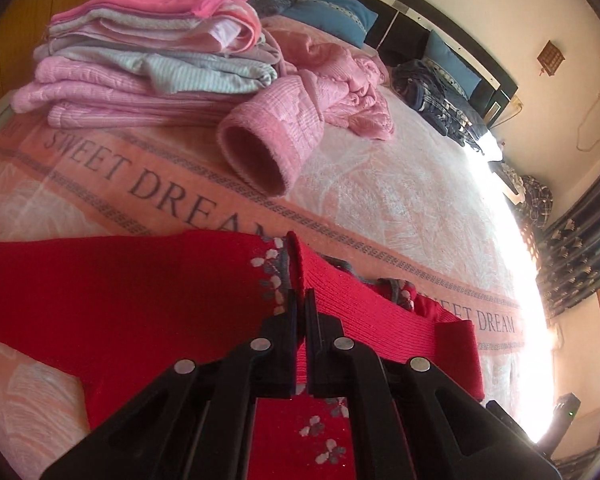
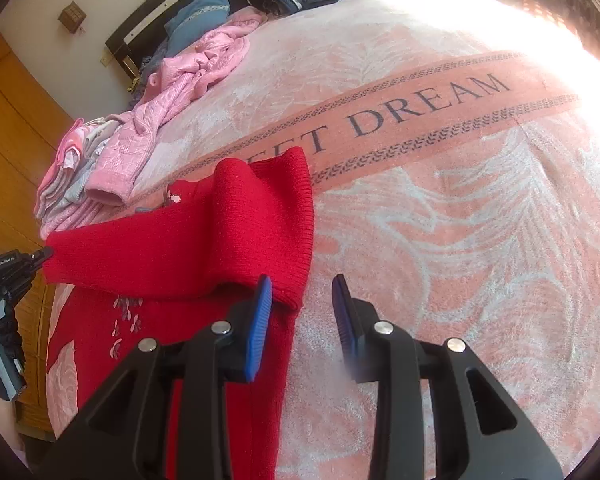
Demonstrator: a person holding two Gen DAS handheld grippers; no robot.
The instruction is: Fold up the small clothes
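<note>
Left wrist view: the left gripper [image 1: 300, 300] is pinched tight on a raised fold of the red sweater [image 1: 140, 300], which lies on a pink bedspread [image 1: 380, 184].

Right wrist view shows the right gripper [image 2: 302, 292] with jaws apart, empty, its left blue pad beside the ribbed cuff of the sweater's folded-over sleeve [image 2: 268, 216], its right pad above bare bedspread. Printed bands on the spread read "SWEET DREAM". Towards the dark headboard [image 1: 420, 12] sit a stack of folded pink and grey clothes [image 1: 152, 56], a crumpled pink jacket [image 1: 300, 120], blue pillows [image 1: 332, 12] and dark checked garments [image 1: 432, 96]. Wooden panelling [image 2: 8, 128] stands on one side of the room; patterned curtains [image 1: 572, 256] hang by a glaring window on the other.
</note>
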